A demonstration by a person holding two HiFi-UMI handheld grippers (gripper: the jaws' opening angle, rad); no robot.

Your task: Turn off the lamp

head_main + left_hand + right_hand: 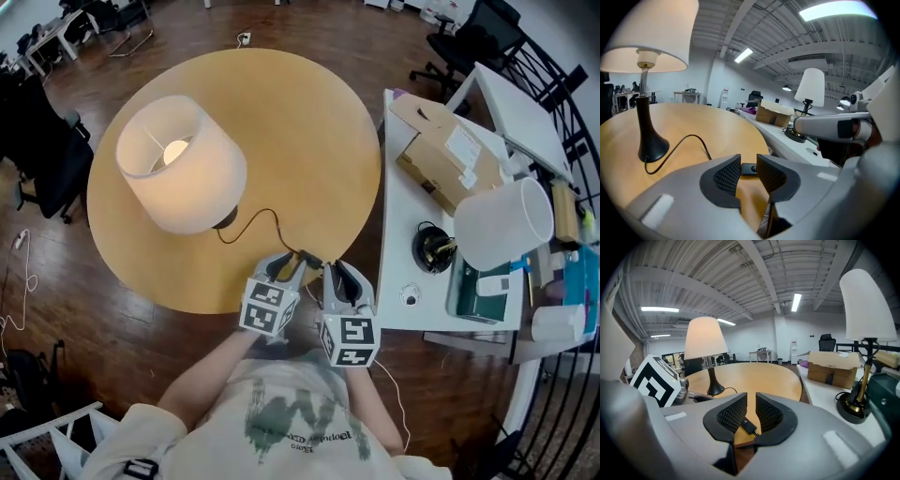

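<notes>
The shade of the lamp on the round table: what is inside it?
Through its open top, the head view shows a glowing bulb and wire spokes inside the shade. The socket below the bulb is covered there; the left gripper view shows it above the black stem.

The round pale-wood table (309, 122) lies bare across the centre and upper right of the head view, open for passing. At upper left the lit lamp with a wide white drum shade (183, 164) overhangs it, and its thin black cord (267, 217) snakes to the near edge. A cluttered white desk (398, 234) just beside blocks the right.
</notes>
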